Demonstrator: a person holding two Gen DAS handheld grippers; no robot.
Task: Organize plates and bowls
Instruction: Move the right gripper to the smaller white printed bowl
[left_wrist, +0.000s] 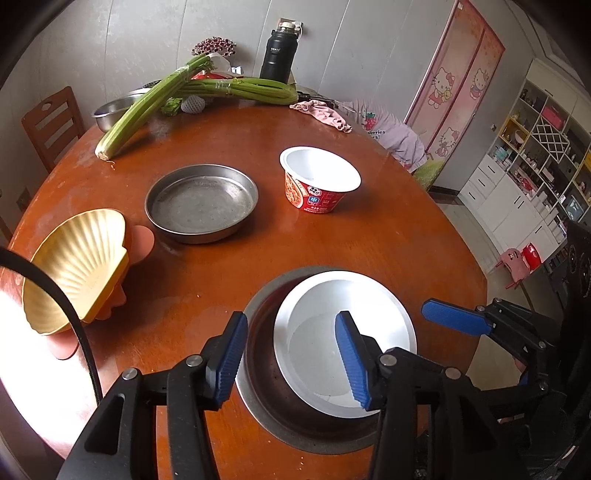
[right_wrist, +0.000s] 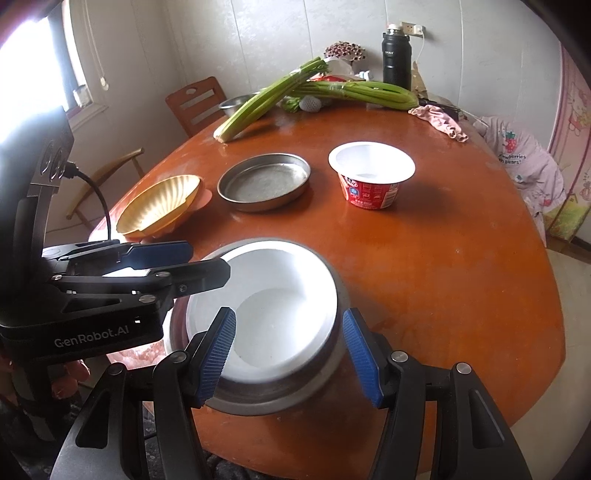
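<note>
A white bowl sits inside a steel pan at the near edge of the brown table; both show in the right wrist view, the bowl and the pan. My left gripper is open, its jaws straddling the pan's left rim and the bowl. My right gripper is open, its fingers either side of the bowl's near part. A second steel pan, a red instant-noodle cup and a yellow shell-shaped dish stand farther back.
Celery stalks, a steel basin, a black flask and a pink cloth lie at the table's far side. A wooden chair stands at the left. Shelving is at the right.
</note>
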